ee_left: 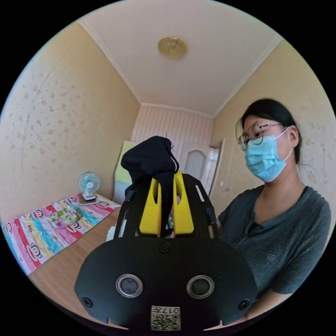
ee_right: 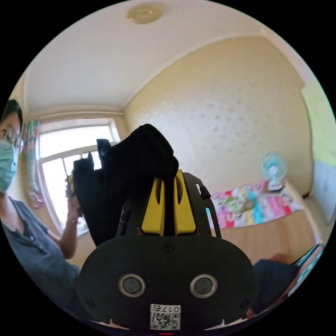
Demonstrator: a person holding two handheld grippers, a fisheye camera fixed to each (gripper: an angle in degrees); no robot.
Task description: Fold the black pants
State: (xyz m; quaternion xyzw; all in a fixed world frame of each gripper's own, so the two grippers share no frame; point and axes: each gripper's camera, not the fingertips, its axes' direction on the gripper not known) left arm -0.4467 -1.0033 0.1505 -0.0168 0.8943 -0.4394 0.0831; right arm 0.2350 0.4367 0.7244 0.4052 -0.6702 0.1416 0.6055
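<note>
Two hand-held grippers, left hand-held gripper [ee_left: 167, 185] and right hand-held gripper [ee_right: 169, 187], each clamping one black pants [ee_right: 129, 175].

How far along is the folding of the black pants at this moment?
Done: both grippers have taken hold. The left gripper is shut on the black pants, and the right gripper is shut on them too, the cloth lifted in the air. In hand: holding the garment up. Left: no fold shows yet; laying it on the wooden surface and folding remain.
</note>
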